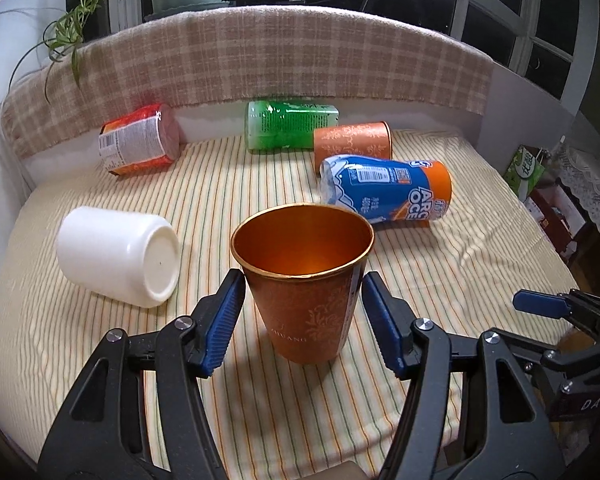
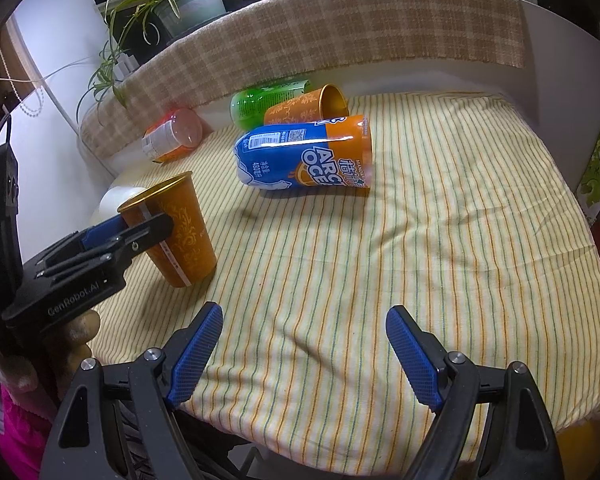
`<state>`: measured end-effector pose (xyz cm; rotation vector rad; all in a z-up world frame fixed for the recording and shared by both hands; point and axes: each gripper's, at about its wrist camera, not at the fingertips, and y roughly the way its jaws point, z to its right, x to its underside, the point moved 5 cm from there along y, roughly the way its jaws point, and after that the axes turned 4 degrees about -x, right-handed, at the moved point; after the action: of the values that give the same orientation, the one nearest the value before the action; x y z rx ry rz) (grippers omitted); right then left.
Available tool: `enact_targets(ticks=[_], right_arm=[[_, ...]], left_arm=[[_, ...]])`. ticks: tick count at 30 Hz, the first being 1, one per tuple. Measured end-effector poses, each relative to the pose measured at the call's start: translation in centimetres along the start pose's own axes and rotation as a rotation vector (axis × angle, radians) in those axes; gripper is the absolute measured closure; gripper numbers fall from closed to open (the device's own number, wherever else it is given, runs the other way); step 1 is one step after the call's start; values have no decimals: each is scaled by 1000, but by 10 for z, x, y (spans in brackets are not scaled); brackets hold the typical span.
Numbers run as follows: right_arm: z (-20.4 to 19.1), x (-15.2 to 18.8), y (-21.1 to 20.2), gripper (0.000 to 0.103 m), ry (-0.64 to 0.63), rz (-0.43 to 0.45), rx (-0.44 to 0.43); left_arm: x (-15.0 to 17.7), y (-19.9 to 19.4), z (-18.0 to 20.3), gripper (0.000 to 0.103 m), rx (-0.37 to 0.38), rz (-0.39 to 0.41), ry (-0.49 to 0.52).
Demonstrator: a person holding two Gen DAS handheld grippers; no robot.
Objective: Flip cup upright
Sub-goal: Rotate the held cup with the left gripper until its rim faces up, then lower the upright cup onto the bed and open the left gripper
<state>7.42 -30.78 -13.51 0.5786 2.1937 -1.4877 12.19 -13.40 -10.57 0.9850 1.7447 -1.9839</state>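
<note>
Standing upright, orange cup (image 1: 305,280) between left tool (image 1: 303,320) pads, right-wrist view showing a lean

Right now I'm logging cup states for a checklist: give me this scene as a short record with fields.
upright: orange cup, mouth up, between left gripper fingers, pads apart from it
left gripper: open
right gripper: open, holds nothing
on their sides: white cup, blue-orange cup, second orange cup, green cup, red-lidded cup
surface: striped cloth

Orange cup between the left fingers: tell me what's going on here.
The left gripper brackets the orange cup, which stands mouth-up on the striped cloth; its jaws look open. The right gripper hangs open and empty. The white cup and blue cup lie on their sides.
</note>
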Motion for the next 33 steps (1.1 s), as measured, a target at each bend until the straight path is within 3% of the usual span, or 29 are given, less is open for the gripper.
enact_targets(ticks=[21,27,33], right_arm=[[-14,1,-3,17,-34,15,11],[-17,0,-9,17,-54,37,33],[-20,-1,-13,17,-64,50,40]], left_arm=[[19,-6,-6,40,59,-52,-43],[22,-10,-7,24,79,-61,-48],[27,-15,-7,23,89,-66,-48]])
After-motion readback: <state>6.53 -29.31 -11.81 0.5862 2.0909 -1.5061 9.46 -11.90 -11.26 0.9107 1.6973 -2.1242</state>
